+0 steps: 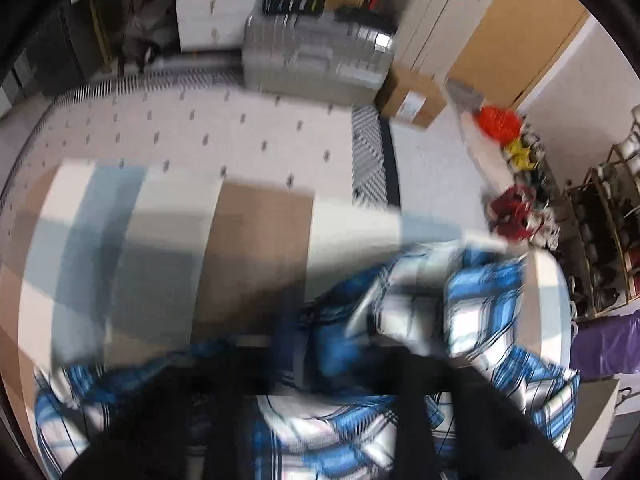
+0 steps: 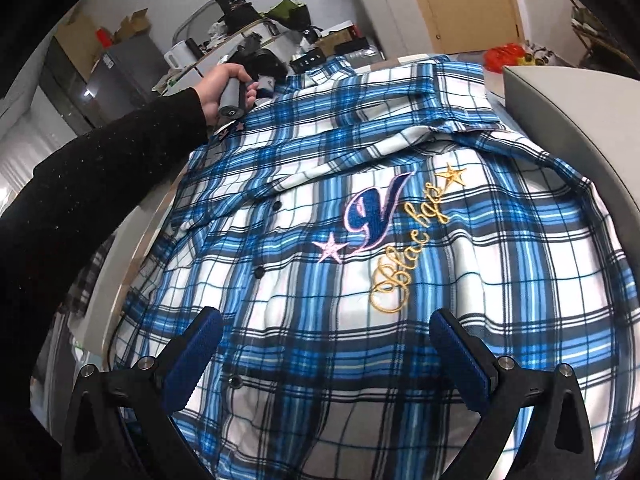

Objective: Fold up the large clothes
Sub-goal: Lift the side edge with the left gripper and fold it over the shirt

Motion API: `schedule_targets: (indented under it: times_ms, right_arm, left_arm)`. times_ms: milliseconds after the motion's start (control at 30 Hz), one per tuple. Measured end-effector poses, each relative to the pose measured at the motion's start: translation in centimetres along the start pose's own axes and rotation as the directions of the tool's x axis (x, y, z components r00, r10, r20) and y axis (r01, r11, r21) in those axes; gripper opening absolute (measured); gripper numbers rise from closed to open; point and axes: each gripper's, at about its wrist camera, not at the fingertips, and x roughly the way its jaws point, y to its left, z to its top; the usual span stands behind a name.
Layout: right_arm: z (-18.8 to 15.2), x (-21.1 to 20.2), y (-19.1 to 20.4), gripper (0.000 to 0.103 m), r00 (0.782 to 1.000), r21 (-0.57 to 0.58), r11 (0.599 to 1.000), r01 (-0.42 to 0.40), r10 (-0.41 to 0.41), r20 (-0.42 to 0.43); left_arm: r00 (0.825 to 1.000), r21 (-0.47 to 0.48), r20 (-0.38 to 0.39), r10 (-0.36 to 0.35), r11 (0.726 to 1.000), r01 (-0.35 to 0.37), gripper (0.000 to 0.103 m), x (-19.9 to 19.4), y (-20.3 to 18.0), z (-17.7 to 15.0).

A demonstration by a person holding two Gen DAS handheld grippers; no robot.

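A blue, white and black plaid shirt (image 2: 360,152) with an embroidered "V" and gold lettering lies spread over a pale rounded table (image 2: 568,120). My right gripper (image 2: 328,344) hovers just above the shirt's front, its blue-padded fingers (image 2: 196,348) wide apart with nothing between them. At the shirt's far left edge a hand (image 2: 216,84) in a black sleeve holds the left gripper's grey handle. The left wrist view is blurred. In it my left gripper (image 1: 288,364) points steeply down, its dark fingers together in bunched plaid shirt (image 1: 480,292) fabric.
Beyond the shirt lies a surface of white, pale blue and brown blocks (image 1: 160,240). Behind it stand a grey crate (image 1: 316,60), a cardboard box (image 1: 412,100), an orange bag (image 1: 500,120) and a shoe rack (image 1: 600,240). A cluttered bench (image 2: 248,40) stands behind the hand.
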Motion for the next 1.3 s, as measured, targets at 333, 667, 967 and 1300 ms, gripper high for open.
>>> schedule_targets:
  times_ms: [333,667,967,1300]
  right_arm:
    - [-0.5,-1.2,2.4,0.103,0.996,-0.118,0.991,0.069,-0.061,0.071]
    - [1.6,-4.0,1.7,0.103,0.977,0.015,0.995,0.096,-0.097,0.19]
    - [18.4,-0.7,3.5,0.103,0.984,-0.138,0.99,0.038,-0.013,0.18]
    - [29.4,16.4,2.7,0.088,0.952,-0.26,0.927,0.269,-0.297,-0.074]
  left_arm:
    - [0.991,0.165,0.098,-0.091,0.984,0.074,0.001,-7.5,-1.5,-4.3]
    - [0.972,0.212,0.101,-0.213,0.959,0.188,0.001,-11.5,0.8,-10.1]
    - [0.972,0.254,0.12,-0.203,0.952,0.167,0.001,-11.8,-0.9,-9.7]
    - [0.969,0.272,0.097,-0.228,0.943,0.194,0.001,-11.1,-0.1,-9.2]
